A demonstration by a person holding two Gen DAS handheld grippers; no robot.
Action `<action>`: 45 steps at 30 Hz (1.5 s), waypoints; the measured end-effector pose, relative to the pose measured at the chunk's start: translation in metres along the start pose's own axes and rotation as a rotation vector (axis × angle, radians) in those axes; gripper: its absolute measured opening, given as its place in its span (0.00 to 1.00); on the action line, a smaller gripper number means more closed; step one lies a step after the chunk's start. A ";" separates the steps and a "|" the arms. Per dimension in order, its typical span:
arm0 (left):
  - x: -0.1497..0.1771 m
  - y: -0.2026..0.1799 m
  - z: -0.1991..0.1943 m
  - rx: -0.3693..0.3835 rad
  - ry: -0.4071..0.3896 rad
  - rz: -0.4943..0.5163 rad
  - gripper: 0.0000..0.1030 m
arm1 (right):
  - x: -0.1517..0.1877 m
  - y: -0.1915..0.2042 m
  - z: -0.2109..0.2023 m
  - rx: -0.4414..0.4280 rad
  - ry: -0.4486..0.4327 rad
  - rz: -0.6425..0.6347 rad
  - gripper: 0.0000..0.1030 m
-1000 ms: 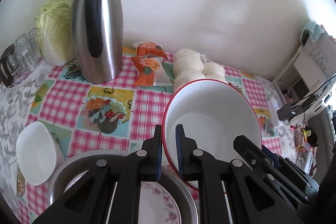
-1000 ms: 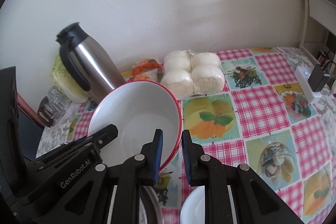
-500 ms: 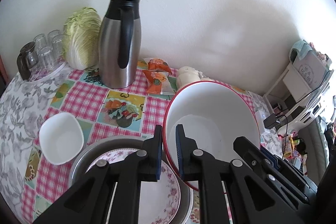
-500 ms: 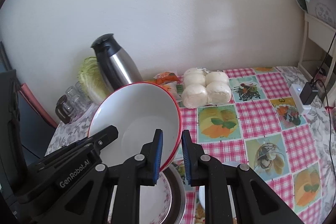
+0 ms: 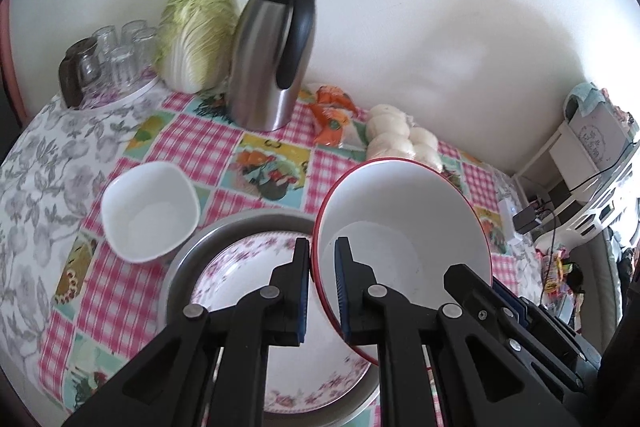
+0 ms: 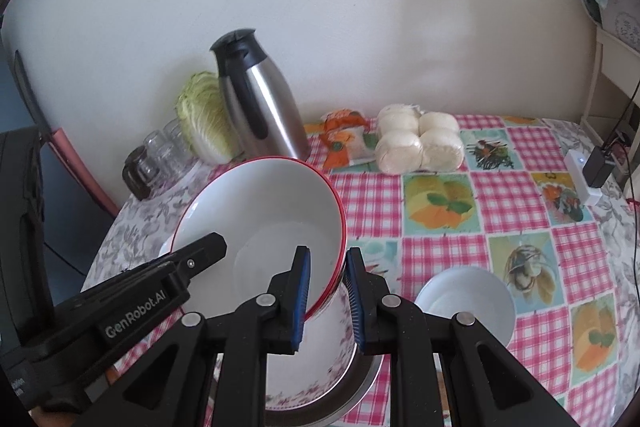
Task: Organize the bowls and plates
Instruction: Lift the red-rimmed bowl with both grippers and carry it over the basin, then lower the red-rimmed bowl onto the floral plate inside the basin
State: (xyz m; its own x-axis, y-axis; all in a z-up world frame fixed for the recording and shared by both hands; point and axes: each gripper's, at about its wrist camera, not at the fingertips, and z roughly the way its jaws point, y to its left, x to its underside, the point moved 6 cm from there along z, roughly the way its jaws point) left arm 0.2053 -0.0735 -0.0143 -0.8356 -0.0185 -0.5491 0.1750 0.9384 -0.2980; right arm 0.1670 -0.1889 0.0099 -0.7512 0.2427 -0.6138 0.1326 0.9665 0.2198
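Note:
A large white bowl with a red rim (image 5: 404, 223) (image 6: 264, 219) hangs tilted above the table, gripped from both sides. My left gripper (image 5: 322, 259) is shut on its left rim and my right gripper (image 6: 328, 271) is shut on its right rim. Below it a pink-flowered plate (image 5: 236, 275) (image 6: 320, 359) lies inside a metal basin (image 5: 188, 255) (image 6: 372, 375). A small square white bowl (image 5: 150, 211) rests left of the basin. Another small white bowl (image 6: 466, 301) sits to the right of the basin.
At the back by the wall stand a steel thermos jug (image 5: 272, 59), a napa cabbage (image 5: 196, 35), glasses on a tray (image 5: 108, 63), orange snack packets (image 5: 334, 115) and bagged white buns (image 6: 420, 145). A charger and power strip (image 6: 588, 175) lie at the table's right edge.
Both grippers have pulled back and risen a little with the bowl between them, so the basin, the flowered plate and both small bowls show more fully. The grips have not altered.

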 end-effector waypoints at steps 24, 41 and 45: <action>0.049 0.055 0.045 -0.063 0.187 -0.092 0.12 | 0.051 0.018 0.053 -0.037 0.175 -0.014 0.19; 0.054 0.065 0.061 -0.078 0.221 -0.095 0.12 | 0.061 0.015 0.074 -0.055 0.216 0.010 0.19; 0.053 0.065 0.062 -0.080 0.221 -0.090 0.12 | 0.062 0.013 0.078 -0.051 0.227 0.017 0.19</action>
State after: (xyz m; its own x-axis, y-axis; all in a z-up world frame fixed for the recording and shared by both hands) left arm 0.2043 -0.0353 -0.1114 -0.9409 -0.0354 -0.3369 0.0608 0.9608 -0.2705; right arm 0.1722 -0.1552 -0.0845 -0.8759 0.2283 -0.4251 0.1179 0.9556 0.2702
